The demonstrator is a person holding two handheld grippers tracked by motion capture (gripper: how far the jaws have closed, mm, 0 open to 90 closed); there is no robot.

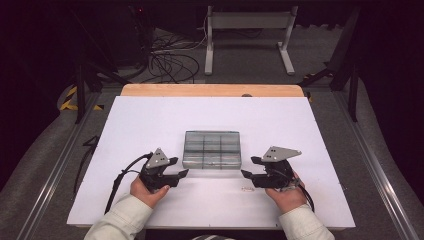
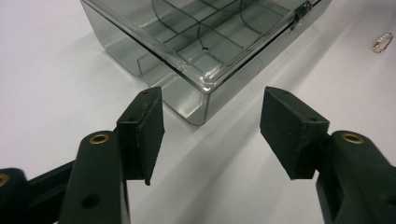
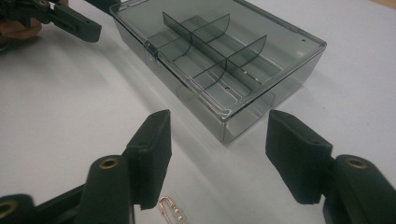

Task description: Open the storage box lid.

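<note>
both hands sit at the near edge of the white table [image 1: 150,125], one gripper on each side of a smoky clear compartment box [image 1: 211,149] that rests in the middle of the table with its lid shut. left gripper [image 1: 184,173] points at the box's near left corner, right gripper [image 1: 246,174] at the near right corner. neither claw is grasping anything: in both gripper views the jaws stand apart with only bare table between the pads, and the box corner sits just past the tips [image 2: 201,100] [image 3: 226,122].

looks to me like the step is getting a hold on the box, probably to steady it and pop the lid. the latch [image 2: 302,10] is on the near wall, so i'd pin one corner with one gripper and work the latch with the other, rather than squeezing both ends. the plastic walls look slick, so go low on the wall and square to it.

also watch the small metal clip [image 1: 246,189] lying on the table just by the right gripper; easy to knock it away.
</note>
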